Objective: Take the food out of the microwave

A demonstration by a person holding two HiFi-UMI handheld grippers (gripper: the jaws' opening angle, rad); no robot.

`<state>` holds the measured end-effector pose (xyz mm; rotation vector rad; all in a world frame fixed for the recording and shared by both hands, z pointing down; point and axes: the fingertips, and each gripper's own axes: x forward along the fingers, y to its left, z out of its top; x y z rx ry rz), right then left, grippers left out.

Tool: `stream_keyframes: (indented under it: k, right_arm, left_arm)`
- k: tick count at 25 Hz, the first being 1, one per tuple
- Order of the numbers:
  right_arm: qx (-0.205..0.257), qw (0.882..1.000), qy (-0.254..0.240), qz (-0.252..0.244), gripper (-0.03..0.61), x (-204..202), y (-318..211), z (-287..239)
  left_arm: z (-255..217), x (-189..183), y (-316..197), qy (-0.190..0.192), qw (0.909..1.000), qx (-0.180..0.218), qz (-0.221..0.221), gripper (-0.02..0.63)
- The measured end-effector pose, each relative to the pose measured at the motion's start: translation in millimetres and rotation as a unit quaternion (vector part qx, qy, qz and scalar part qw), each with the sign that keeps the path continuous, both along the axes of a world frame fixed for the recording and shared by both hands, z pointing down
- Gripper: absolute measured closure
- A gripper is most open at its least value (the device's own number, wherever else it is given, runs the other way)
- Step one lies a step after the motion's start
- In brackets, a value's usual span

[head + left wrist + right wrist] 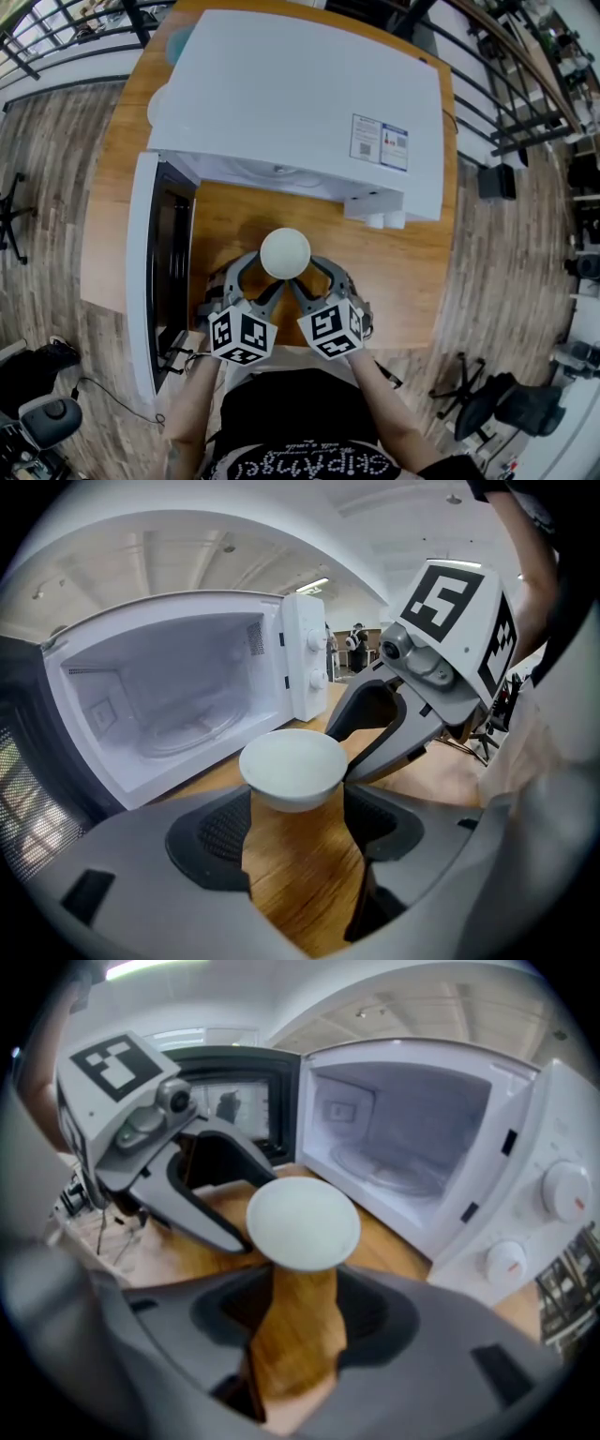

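White was the bowl (285,253), and it stood out of the microwave (300,94), over the wooden table (412,272) in front of the open door (145,272). The cavity behind held only its glass turntable (394,1171). The left gripper (298,803) and the right gripper (305,1277) met at the bowl from the person's side. Each had its jaws spread wide with the bowl at the tips, so the bowl seemed cradled between the two tools and not clamped by one. Whether its foot touched the wood was hard to tell from these angles. To finish the step well, the person should hold both grippers level, lower them together, then draw them back evenly so that the bowl does not tip. Counted: one bowl, one microwave, one turntable, two knobs (567,1190), two grippers.
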<state>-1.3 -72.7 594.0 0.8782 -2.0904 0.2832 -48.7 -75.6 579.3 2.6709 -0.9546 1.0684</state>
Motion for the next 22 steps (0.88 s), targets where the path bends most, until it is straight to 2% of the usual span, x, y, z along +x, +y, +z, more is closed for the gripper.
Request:
stream_keyframes:
  k: [14, 22]
  right_arm:
    - [-0.023, 1.000, 0.009, 0.005, 0.348, 2, 8, 20]
    - [-0.019, 1.000, 0.019, -0.004, 0.348, 2, 11, 21]
  left_arm:
    - [23, 2, 8, -0.015, 0.9996, -0.024, 0.006, 0.287]
    - [29, -1, 12, -0.018, 0.9994, -0.029, 0.004, 0.287]
